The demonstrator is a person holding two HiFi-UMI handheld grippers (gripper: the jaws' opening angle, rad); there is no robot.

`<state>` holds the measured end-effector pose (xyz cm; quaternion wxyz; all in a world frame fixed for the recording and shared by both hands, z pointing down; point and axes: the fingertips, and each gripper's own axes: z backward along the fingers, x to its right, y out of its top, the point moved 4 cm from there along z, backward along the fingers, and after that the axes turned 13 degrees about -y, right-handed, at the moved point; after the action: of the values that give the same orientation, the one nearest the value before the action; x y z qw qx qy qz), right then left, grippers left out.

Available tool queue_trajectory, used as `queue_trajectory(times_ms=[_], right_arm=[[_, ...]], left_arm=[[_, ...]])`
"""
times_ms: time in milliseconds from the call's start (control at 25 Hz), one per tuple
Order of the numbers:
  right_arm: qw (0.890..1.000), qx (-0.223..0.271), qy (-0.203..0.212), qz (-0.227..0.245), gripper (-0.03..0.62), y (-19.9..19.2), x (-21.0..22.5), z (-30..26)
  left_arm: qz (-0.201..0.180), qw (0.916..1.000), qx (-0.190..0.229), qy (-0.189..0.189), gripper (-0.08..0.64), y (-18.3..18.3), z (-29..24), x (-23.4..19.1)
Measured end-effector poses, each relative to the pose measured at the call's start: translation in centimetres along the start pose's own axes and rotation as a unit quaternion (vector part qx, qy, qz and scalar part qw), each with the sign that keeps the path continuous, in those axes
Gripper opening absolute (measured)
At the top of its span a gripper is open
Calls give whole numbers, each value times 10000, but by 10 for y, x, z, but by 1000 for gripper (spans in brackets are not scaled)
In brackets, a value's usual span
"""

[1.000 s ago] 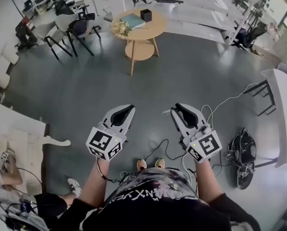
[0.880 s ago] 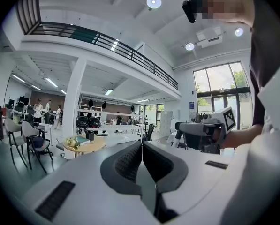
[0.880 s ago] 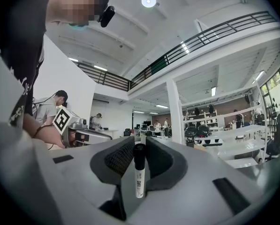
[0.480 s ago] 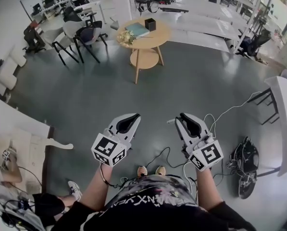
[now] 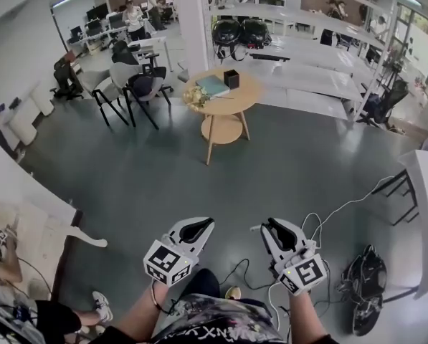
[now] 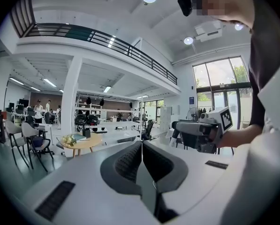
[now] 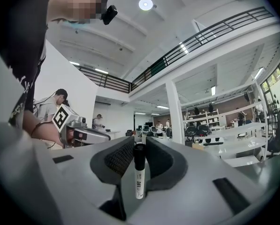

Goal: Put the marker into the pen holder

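Right gripper [image 7: 140,143] clamped on the marker [image 7: 139,178], centred between its two ribbed pads.

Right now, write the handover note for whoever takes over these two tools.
The left tool is empty, jaws together. The right tool is shut on the marker, which stands upright between the pads, black cap up.
The pen holder is the black box on the round table, across the open floor ahead, well out of reach.
Done: marker picked up.
Left: walk to the table, bring the marker over the pen holder, lower it in and open the jaws.
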<state>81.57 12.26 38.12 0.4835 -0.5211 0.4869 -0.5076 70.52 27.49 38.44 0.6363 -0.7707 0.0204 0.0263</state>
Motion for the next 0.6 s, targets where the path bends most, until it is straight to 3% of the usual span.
queue_trajectory(times_ms=[600], right_arm=[[9999,58,111,56,80,-12,13,-33]], left_arm=[[-21,10000,-28,90,26,-14,-16,-23]])
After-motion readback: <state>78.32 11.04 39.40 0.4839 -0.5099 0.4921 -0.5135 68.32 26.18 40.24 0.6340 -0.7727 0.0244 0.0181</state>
